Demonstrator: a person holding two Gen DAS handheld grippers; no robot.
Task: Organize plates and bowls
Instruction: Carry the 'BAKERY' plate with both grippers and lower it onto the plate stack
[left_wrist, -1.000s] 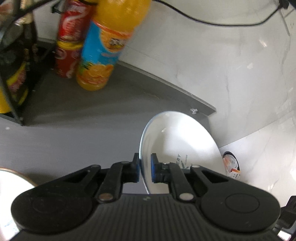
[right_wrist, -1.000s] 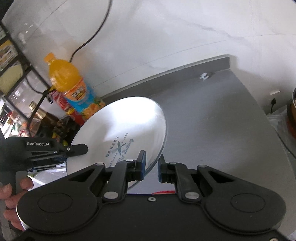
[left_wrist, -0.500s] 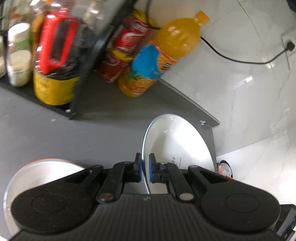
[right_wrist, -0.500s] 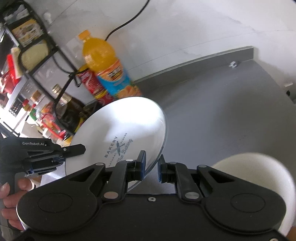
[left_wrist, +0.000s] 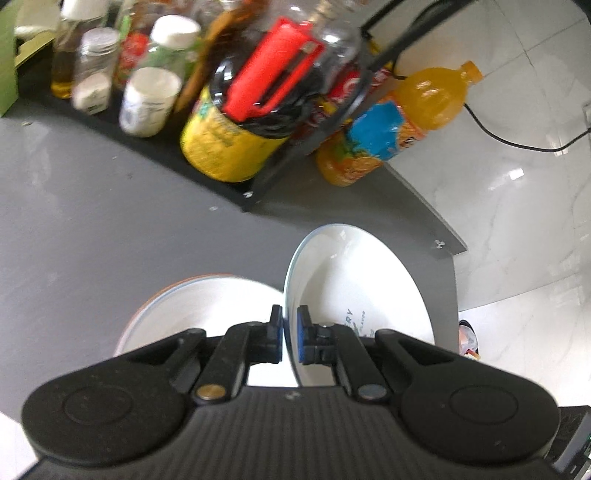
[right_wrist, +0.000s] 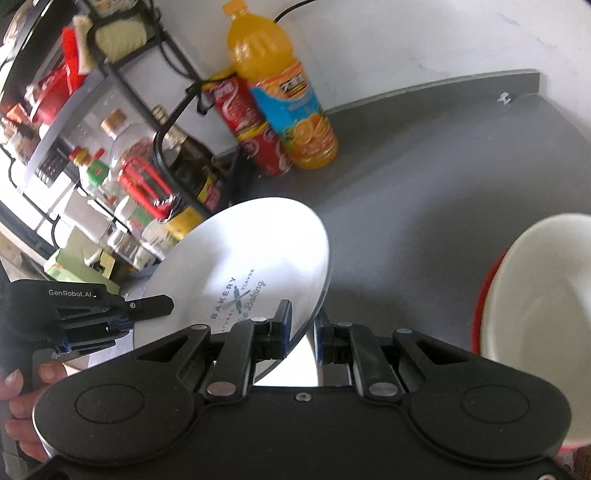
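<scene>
2 grippers pinch one white plate (right_wrist: 243, 258) by opposite rim edges: the left gripper (left_wrist: 290, 334) and the right gripper (right_wrist: 301, 332) are each clamped on it, tilted in mid-frame above the grey counter (left_wrist: 92, 221). It looks stiff, glazed, slippery and breakable, so rim holds need firm pressure
</scene>
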